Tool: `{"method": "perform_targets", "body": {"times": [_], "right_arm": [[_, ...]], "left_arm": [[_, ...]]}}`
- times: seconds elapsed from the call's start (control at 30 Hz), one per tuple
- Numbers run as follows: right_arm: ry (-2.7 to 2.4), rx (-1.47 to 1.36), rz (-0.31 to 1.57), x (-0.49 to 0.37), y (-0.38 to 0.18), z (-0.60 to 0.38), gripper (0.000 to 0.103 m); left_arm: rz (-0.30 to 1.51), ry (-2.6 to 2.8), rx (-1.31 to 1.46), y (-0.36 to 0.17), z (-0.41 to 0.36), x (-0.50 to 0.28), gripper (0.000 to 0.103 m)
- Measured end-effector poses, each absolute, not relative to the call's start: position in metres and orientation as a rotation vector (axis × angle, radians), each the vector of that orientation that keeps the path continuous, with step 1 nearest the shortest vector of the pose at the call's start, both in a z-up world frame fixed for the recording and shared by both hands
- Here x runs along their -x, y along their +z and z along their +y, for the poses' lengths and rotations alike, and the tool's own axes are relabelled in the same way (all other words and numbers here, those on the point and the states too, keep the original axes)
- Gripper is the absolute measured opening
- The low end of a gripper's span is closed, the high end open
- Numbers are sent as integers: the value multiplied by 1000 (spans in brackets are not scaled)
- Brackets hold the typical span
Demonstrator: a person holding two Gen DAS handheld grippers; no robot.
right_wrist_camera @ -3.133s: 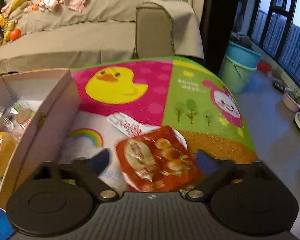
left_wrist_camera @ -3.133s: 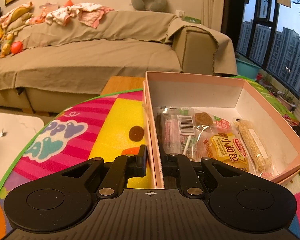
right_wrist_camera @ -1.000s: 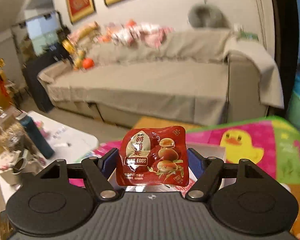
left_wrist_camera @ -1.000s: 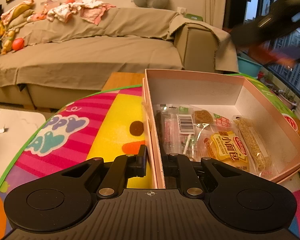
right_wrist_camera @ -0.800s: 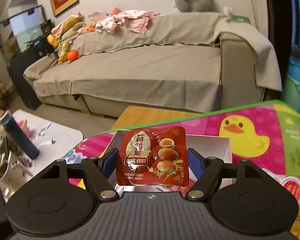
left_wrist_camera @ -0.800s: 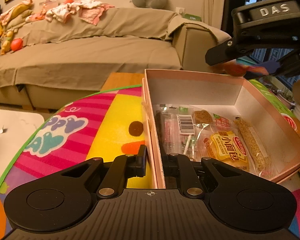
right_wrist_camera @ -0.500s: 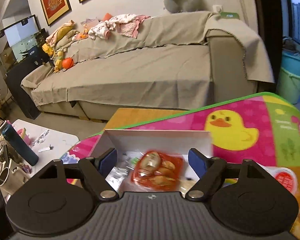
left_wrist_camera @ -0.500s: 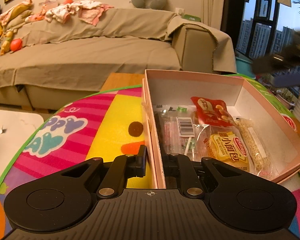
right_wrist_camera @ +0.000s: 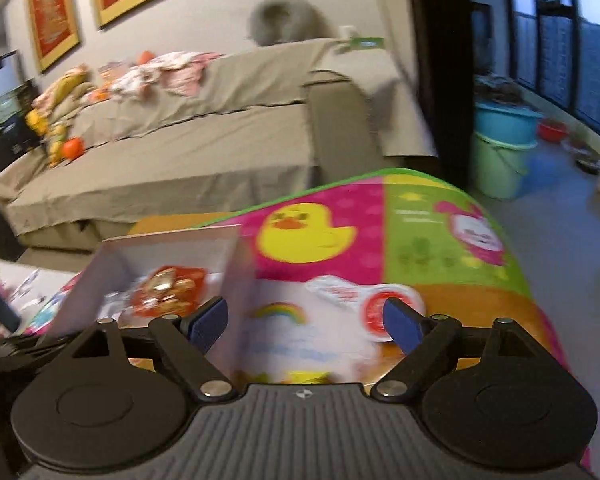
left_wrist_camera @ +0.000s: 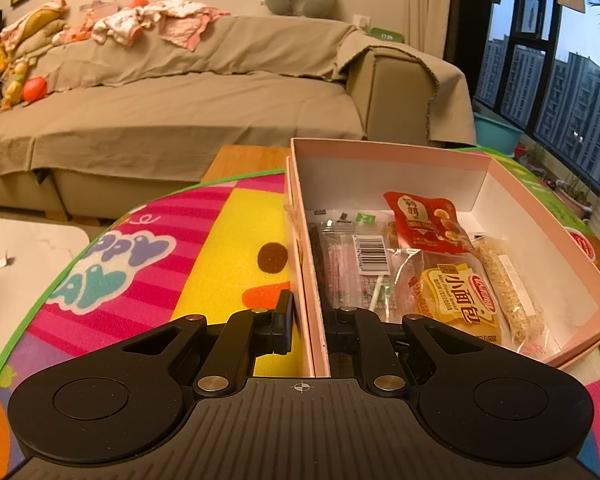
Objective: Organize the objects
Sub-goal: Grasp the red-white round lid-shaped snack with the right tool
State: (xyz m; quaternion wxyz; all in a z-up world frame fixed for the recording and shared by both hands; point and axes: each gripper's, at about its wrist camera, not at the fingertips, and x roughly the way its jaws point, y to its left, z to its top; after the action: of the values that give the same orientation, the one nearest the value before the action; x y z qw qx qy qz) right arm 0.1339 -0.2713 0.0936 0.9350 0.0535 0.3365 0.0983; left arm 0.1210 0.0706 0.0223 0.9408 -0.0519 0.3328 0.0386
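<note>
The pink box (left_wrist_camera: pixel 540 200) is clamped by its near wall in the left gripper (left_wrist_camera: pixel 306 314), and the red snack packet (left_wrist_camera: pixel 426 222) lies inside it. The right gripper (right_wrist_camera: pixel 304 320) is spread wide and empty. A further packet (right_wrist_camera: pixel 364 296) on the table (right_wrist_camera: pixel 440 240) is judged next, calling for a reach and grasp

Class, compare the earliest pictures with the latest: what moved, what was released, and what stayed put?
The red snack packet went from the mat into the pink box; the right hand-held gripper released it and is open. The left hand-held gripper stays clamped on the box wall.
</note>
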Motion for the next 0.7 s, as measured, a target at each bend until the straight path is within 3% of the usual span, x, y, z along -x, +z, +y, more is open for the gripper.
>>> {"method": "perform_targets", "body": {"times": [0.2,0.37,0.43,0.47,0.7], "right_arm": [[105,-130,811,-201,61,-294,85],[126,55,905,-236,27,-270,85],[129,138,898,-236,24,-260,76],[134,161,890,-235,24,-258,63],[147,173,861,-194,36,-269,61]], "left_arm": [[680,77,105,22,71,-121,14],[680,71,105,22,71,-120,14],[680,69,106,22,71,-121,14],[680,69,106,22,71,-121,14],[679,70,107,22,71,-122,14]]}}
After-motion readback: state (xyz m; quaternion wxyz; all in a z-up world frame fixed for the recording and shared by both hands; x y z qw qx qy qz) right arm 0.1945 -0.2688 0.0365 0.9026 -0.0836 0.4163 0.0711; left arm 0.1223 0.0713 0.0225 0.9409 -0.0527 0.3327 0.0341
